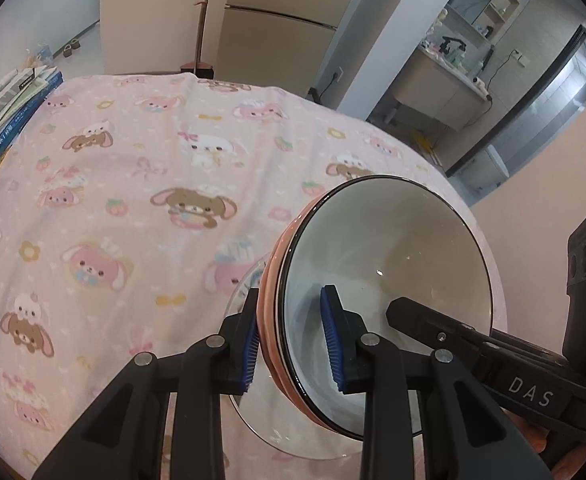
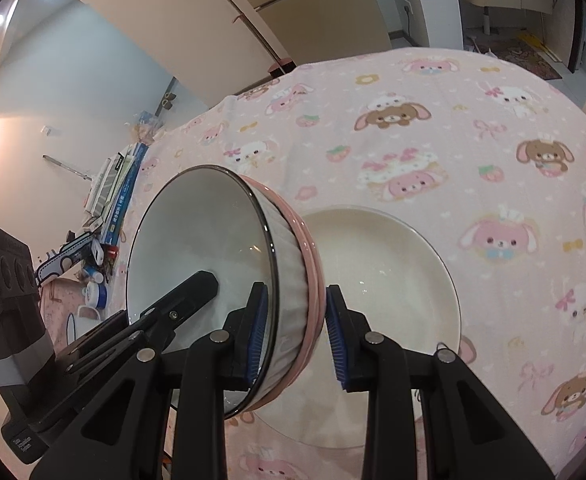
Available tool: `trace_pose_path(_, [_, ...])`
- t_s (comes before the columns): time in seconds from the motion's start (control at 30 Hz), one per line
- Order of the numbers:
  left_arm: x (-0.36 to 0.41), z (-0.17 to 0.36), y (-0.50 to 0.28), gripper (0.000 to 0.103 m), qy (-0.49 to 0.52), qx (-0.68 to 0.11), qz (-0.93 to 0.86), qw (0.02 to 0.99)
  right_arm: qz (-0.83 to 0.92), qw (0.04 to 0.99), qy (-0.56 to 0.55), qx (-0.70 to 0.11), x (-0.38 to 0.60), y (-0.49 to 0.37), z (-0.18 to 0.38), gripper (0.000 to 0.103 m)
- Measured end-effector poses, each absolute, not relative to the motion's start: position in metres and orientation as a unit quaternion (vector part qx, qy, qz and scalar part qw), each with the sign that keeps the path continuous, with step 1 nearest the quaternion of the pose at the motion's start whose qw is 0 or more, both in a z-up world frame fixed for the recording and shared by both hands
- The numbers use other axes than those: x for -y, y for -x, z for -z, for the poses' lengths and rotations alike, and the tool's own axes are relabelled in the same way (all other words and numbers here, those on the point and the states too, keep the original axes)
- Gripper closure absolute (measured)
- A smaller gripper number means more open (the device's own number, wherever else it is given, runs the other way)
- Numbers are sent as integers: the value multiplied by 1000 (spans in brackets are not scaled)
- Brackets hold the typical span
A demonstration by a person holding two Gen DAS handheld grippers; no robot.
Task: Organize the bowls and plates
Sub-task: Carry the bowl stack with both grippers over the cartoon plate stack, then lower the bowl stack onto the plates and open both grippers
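A stack of bowls, a white black-rimmed bowl (image 1: 389,248) nested in a pink one (image 1: 271,320), is held tilted on its side above a cream plate (image 2: 393,264) on the pink cartoon tablecloth. My left gripper (image 1: 295,340) is shut on the stack's rim, one finger inside the bowl, one outside. My right gripper (image 2: 297,336) is shut on the opposite rim of the same stack (image 2: 213,232). The plate shows under the stack in the left wrist view (image 1: 293,436). Each gripper appears in the other's view.
Books (image 1: 9,108) are piled at the table's left edge. Small bottles and clutter (image 2: 93,276) lie beside them. The tablecloth (image 1: 153,200) covers the round table. Cabinets and a doorway stand beyond the table's far edge.
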State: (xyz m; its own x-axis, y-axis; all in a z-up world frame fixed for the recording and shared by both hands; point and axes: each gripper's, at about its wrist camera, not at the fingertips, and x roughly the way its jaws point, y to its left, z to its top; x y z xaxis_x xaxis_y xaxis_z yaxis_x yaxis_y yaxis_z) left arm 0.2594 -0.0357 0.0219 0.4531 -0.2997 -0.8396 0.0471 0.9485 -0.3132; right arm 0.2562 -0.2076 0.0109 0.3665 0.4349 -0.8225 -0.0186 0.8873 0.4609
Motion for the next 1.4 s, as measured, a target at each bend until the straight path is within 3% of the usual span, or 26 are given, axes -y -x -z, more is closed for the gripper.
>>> trace_pose_path(1.4, [64, 26, -259, 70, 120, -546, 105, 822, -116, 803, -176, -558, 225, -239, 31, 70])
